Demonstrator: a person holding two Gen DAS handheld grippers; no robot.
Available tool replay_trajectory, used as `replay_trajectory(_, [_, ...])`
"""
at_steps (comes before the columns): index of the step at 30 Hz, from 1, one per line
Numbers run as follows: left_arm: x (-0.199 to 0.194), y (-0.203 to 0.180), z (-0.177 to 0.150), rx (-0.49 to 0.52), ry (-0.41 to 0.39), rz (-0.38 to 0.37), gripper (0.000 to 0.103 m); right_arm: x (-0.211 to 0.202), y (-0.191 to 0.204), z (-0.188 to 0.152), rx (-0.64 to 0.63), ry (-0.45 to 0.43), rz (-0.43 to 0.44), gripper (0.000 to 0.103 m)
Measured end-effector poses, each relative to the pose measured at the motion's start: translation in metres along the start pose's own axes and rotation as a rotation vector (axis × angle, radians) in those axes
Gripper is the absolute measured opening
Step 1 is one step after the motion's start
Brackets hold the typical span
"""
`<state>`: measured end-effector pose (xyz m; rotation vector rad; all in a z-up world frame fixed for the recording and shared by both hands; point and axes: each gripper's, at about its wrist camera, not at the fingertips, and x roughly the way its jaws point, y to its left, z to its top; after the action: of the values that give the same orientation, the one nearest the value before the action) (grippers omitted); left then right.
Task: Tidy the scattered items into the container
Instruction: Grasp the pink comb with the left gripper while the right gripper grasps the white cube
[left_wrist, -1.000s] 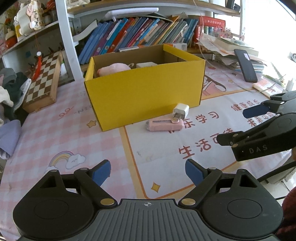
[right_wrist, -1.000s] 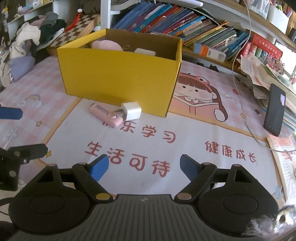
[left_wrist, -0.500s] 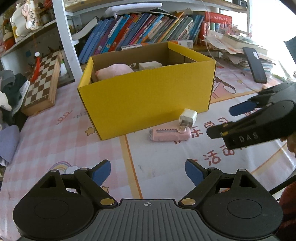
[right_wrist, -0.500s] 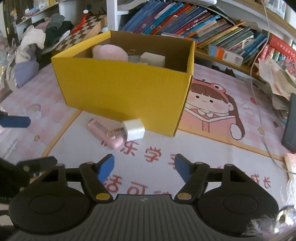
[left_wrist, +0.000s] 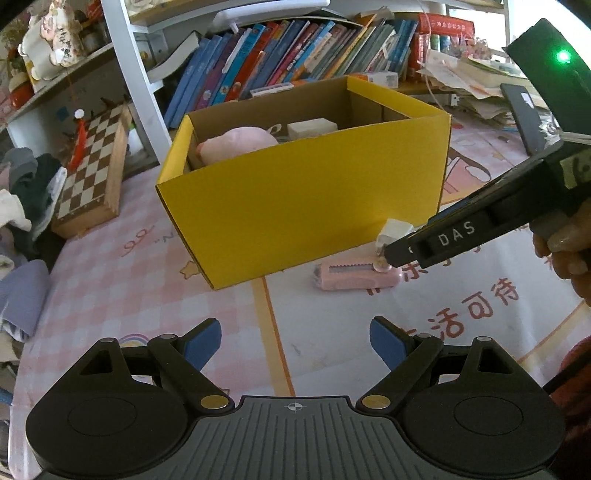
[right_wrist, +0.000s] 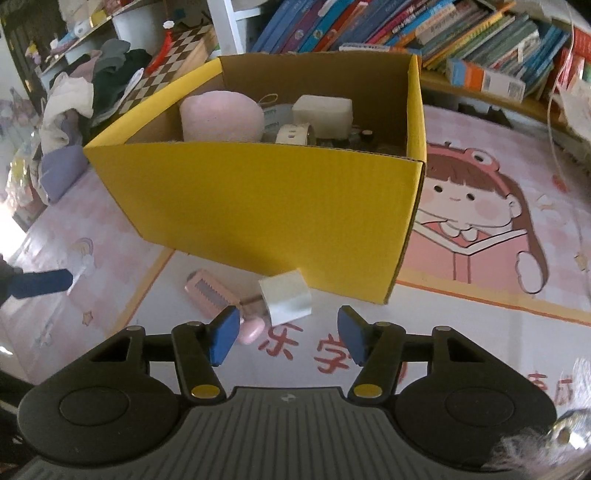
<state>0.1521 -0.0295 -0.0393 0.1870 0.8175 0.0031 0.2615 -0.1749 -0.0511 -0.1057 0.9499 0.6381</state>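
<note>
A yellow cardboard box (right_wrist: 273, 206), open at the top, stands on a pink cartoon-printed desk mat (right_wrist: 480, 332). Inside the box lie a pink plush item (right_wrist: 221, 116), a white block (right_wrist: 323, 114) and some smaller things too cluttered to name.

Just in front of the box's near wall, on the mat, sits a white charger cube (right_wrist: 286, 297), tilted, with its plug end resting on a pink box cutter (right_wrist: 218, 301) that lies flat beside the box.

The right gripper (right_wrist: 286, 334) points down at these two items from the side away from the box. Its blue-padded jaws are closing; the cube sits just ahead of the gap, and neither pad presses on it. In the left wrist view the same gripper (left_wrist: 391, 251) comes in from the right with its tip at the cube (left_wrist: 395, 230) and cutter (left_wrist: 354, 275), held by a person's hand (left_wrist: 565, 240).

The left gripper (left_wrist: 295, 343) hangs over the mat farther from the box's front, its jaws spread wide with nothing between them.

Behind the box are a shelf of books (left_wrist: 295, 62) and a chessboard (left_wrist: 92, 177).
</note>
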Motion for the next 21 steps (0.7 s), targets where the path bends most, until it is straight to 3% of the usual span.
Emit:
replay_trajectory(7, [0.004,-0.001,0.007,0.002,0.014,0.009,0.090,0.014,0.001,0.008,-0.024,0.005,0.048,0.052])
replay_trajectory(10, [0.008,-0.004,0.010,0.002,0.024,0.007,0.090,0.015,-0.005,0.009,-0.011,0.001,0.077,0.044])
replay_trajectory(16, [0.019,-0.010,0.017,-0.010,0.042,-0.009,0.090,0.003,-0.011,0.007,-0.037,-0.050,0.102,0.043])
replay_trajectory(18, [0.024,-0.013,0.020,-0.013,0.039,-0.020,0.090,0.000,-0.012,0.006,-0.065,-0.061,0.078,0.026])
replay_trajectory(21, [0.031,-0.021,0.023,-0.002,0.037,-0.043,0.090,-0.001,-0.020,0.004,-0.059,-0.045,0.063,0.026])
